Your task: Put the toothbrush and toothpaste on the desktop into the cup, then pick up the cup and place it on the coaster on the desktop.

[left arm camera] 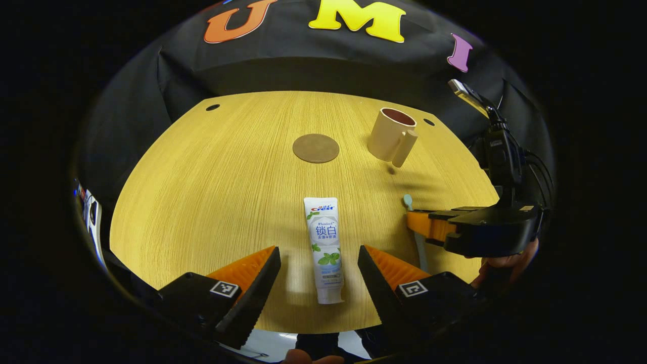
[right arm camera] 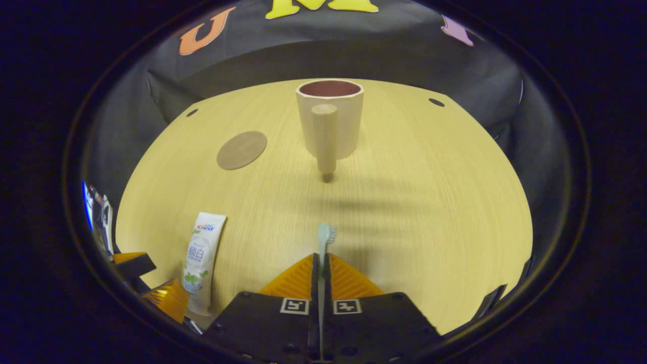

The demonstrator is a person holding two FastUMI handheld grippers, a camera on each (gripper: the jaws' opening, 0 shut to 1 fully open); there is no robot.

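Toothbrush clamped in right gripper, head toward cup; left gripper open astride toothpaste

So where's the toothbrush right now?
The toothbrush is pinched between the right gripper fingers, head pointing toward the cup.

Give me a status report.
Right gripper shut on toothbrush. Left gripper open, straddling toothpaste. Cup upright, empty, off coaster. Path clear.

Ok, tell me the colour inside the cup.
Dark reddish-brown inside the beige cup, best seen in the right gripper view.
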